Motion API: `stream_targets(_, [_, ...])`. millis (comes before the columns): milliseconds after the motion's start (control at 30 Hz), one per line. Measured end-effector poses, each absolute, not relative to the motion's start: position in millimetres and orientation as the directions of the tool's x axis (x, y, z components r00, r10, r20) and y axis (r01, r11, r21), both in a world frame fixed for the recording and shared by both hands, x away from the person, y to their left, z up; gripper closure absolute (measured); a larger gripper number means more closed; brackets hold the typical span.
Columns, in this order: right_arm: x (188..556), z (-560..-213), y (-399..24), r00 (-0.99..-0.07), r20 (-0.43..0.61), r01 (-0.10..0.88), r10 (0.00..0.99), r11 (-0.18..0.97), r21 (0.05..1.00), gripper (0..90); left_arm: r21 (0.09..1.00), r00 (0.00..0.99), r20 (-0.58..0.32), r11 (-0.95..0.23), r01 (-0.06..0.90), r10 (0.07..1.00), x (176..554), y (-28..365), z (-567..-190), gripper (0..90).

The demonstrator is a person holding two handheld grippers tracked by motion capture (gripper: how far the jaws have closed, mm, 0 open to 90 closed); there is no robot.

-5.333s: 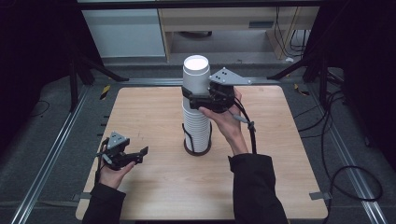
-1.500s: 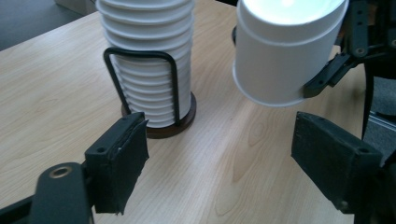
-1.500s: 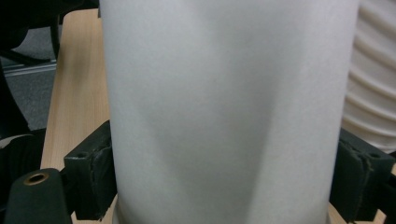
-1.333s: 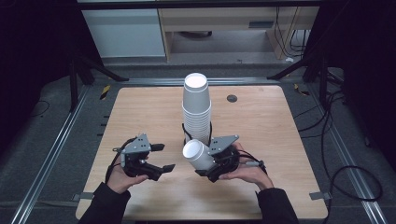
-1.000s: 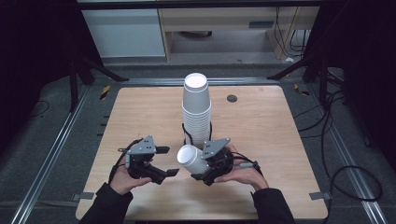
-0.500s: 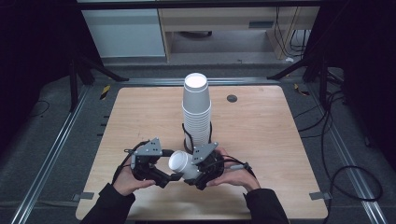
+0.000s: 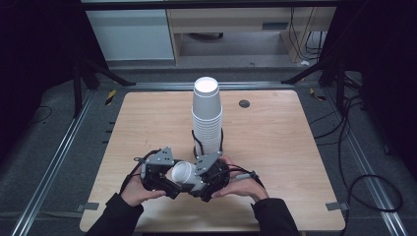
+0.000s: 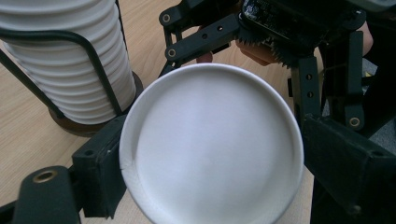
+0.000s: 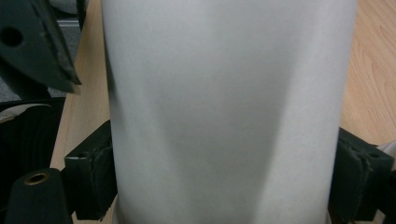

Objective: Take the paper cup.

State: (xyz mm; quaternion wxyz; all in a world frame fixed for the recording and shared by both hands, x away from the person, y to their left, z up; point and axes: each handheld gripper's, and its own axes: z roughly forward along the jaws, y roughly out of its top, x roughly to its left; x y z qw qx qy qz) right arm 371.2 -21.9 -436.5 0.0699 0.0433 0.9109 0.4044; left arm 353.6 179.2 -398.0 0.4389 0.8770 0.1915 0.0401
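A light wooden table [image 7: 275, 147] with rounded corners sits on a dark grey floor [image 7: 49, 147], framed by metal rails at 9 and 3 o'clock. At 12 o'clock, beyond the table, stand a pale cabinet [image 7: 133, 34] and an open wooden shelf unit [image 7: 231, 29]; black cables [image 7: 364, 187] loop over the floor at 4 o'clock. A small dark round spot [image 7: 244, 103] marks the table near 1 o'clock.

A tall stack of white cups [image 7: 206, 118] stands upright in a black wire holder [image 7: 196, 142] at the table's centre. Just toward 6 o'clock from it, a single white paper cup [image 7: 183, 173] lies tilted between the two hands, above the table, its end turned toward 10 o'clock.

The right tool [image 7: 199, 178] clamps the cup's side, pads pressed on both walls. The left tool [image 7: 169, 183] has just been narrowing its jaws; they flank the cup's end, and the left gripper view shows both pads against it
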Motion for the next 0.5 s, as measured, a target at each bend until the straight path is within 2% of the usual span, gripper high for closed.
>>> stream_targets(500, [370.1,-434.2,-16.5,-0.987,-0.093,0.017,0.131,0.661,0.750,13.1,0.768,0.919,-0.094,-0.559,0.312,0.384,354.7,176.4,-401.3,14.2])
